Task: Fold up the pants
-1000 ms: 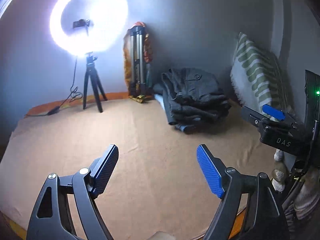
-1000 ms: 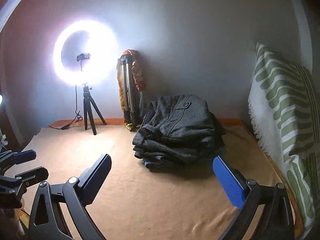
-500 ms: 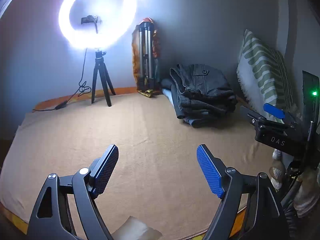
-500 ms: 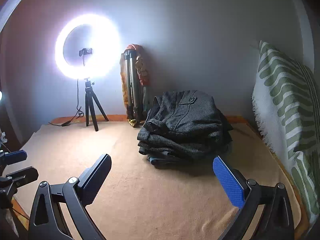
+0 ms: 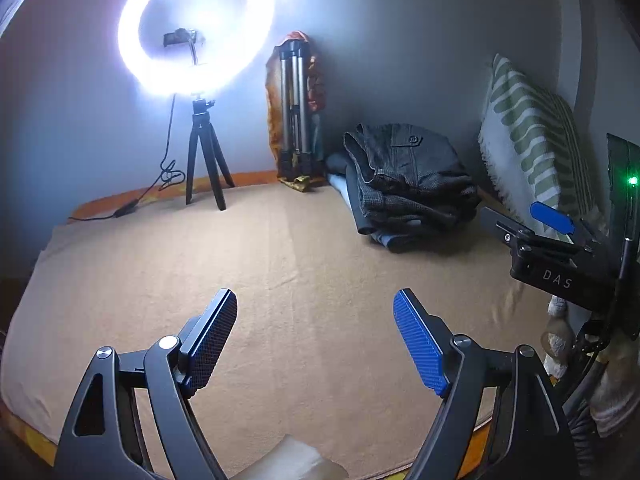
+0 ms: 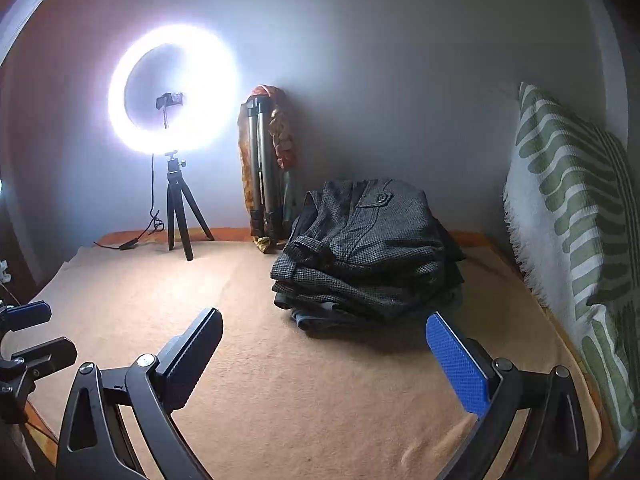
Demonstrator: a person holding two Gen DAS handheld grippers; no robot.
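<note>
A pile of folded dark checked pants (image 5: 408, 178) lies at the back right of the tan bed cover (image 5: 280, 272), over a bluish garment. It shows closer in the right wrist view (image 6: 368, 256). My left gripper (image 5: 316, 340) is open and empty above the bare cover, well short of the pile. My right gripper (image 6: 324, 364) is open and empty, just in front of the pile. The right gripper also shows at the right edge of the left wrist view (image 5: 552, 240). The left gripper shows at the left edge of the right wrist view (image 6: 24, 344).
A lit ring light on a small black tripod (image 5: 200, 152) stands at the back left, its cable trailing left. A folded silver tripod (image 5: 294, 112) leans on the wall. A green-striped pillow (image 6: 576, 216) stands along the right side. A pale folded cloth (image 5: 296, 460) lies at the near edge.
Both grippers have pulled back and tilted slightly, so the pile and ring light sit lower and farther in view. Both stay open and empty.
</note>
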